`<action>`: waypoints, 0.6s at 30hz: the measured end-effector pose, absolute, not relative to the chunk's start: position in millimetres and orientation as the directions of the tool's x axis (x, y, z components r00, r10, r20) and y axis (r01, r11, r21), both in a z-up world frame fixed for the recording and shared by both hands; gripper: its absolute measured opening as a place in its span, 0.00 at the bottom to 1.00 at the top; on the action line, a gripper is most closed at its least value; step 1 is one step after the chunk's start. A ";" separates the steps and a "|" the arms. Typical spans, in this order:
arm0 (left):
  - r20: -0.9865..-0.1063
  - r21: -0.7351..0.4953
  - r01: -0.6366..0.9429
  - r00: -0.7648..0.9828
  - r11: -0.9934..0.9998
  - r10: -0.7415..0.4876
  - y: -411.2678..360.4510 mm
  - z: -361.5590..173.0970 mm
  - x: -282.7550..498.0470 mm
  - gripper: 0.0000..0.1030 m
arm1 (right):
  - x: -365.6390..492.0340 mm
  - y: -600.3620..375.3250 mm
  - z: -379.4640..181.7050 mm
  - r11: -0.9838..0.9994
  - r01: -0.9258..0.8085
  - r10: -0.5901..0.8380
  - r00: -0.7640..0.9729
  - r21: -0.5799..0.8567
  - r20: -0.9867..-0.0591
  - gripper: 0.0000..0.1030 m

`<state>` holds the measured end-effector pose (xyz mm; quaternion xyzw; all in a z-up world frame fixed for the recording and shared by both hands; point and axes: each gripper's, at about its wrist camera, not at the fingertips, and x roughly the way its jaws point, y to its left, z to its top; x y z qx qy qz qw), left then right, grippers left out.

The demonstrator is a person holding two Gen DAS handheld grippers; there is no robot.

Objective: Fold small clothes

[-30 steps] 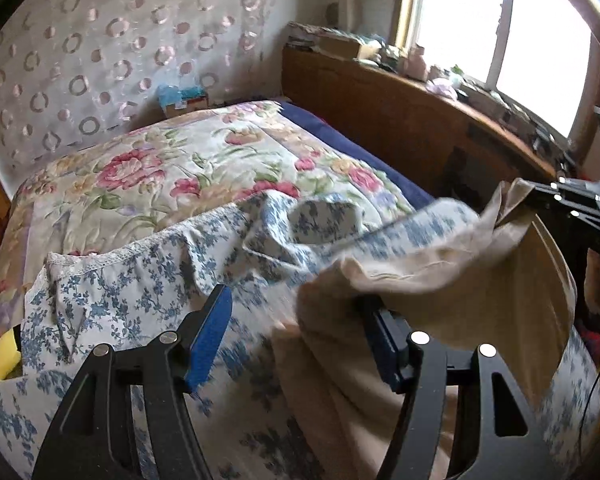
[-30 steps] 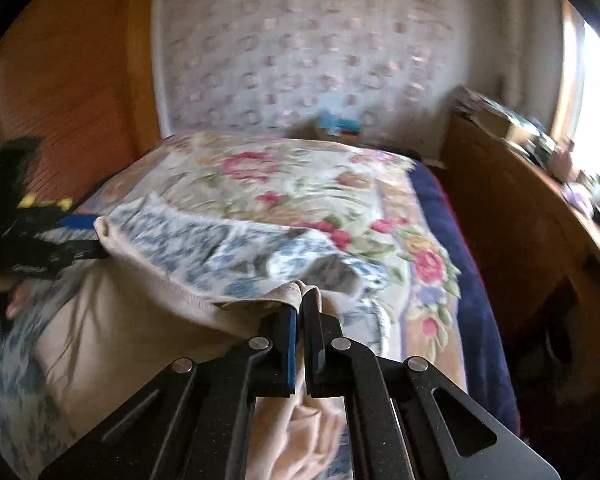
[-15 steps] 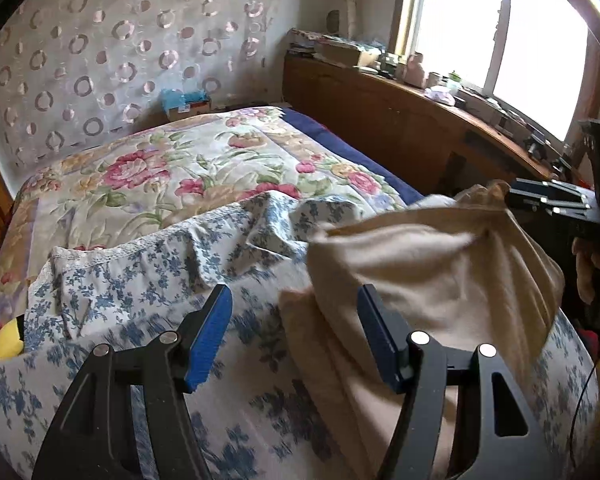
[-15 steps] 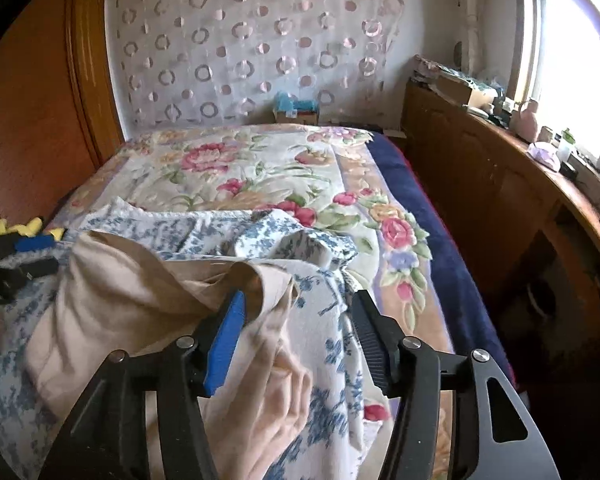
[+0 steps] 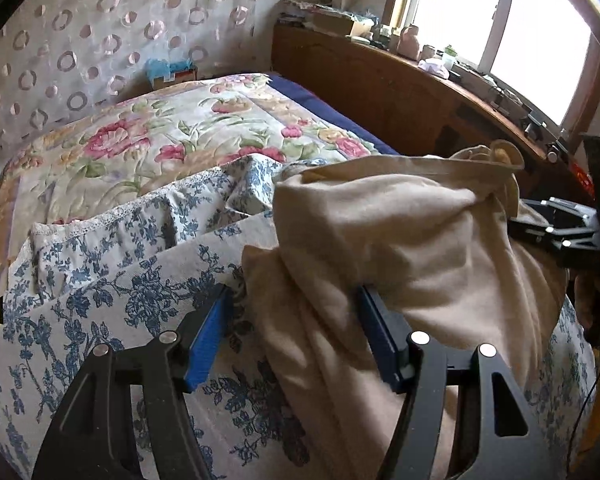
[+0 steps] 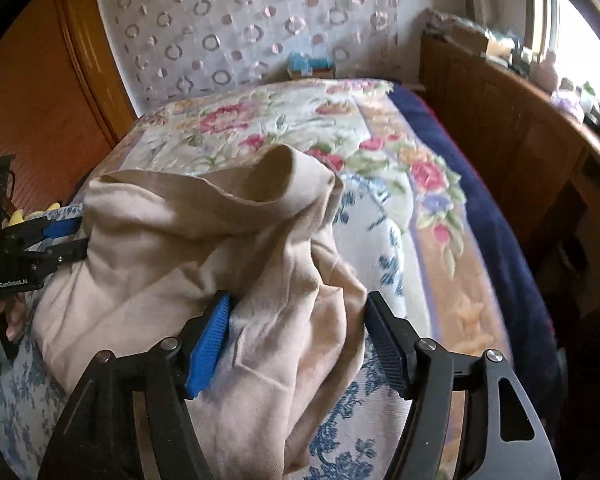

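garment [image 5: 412, 240] heaped on sheet [image 5: 100, 304] | sheet on quilt [image 5: 148, 148], bed's near end | box [image 5: 172, 72] behind bed (at wall) | ledge [image 5: 400, 76] right of bed

One beige garment [image 5: 400, 240], bunched btwn the fingers of both claws. Two grippers: left [image 5: 292, 336], right [image 6: 296, 336]. One blue-floral sheet [image 5: 112, 304] under them. One rose quilt [image 5: 148, 140] ahead, one blue box [image 6: 310, 65] beyond that.
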<state>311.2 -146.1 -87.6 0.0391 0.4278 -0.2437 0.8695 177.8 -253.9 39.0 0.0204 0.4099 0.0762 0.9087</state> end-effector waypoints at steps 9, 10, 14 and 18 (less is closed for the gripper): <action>-0.765 -0.153 0.460 0.505 0.875 -0.400 -147.5 -86.7 311.1 0.65 | 193.5 -247.2 38.3 0.971 -0.191 0.233 0.631 0.143 -0.740 0.63; -0.763 -0.160 0.463 0.502 0.872 -0.407 -147.9 -86.3 311.0 0.65 | 195.1 -246.4 36.2 0.970 -0.199 0.234 0.632 0.137 -0.739 0.60; -0.755 -0.178 0.480 0.494 0.859 -0.432 -150.9 -87.5 311.4 0.50 | 196.3 -243.0 31.1 0.962 -0.242 0.253 0.630 0.124 -0.735 0.41; -0.748 -0.253 0.486 0.450 0.837 -0.488 -150.6 -87.4 313.2 0.16 | 195.7 -248.0 27.8 0.945 -0.293 0.304 0.624 0.145 -0.720 0.25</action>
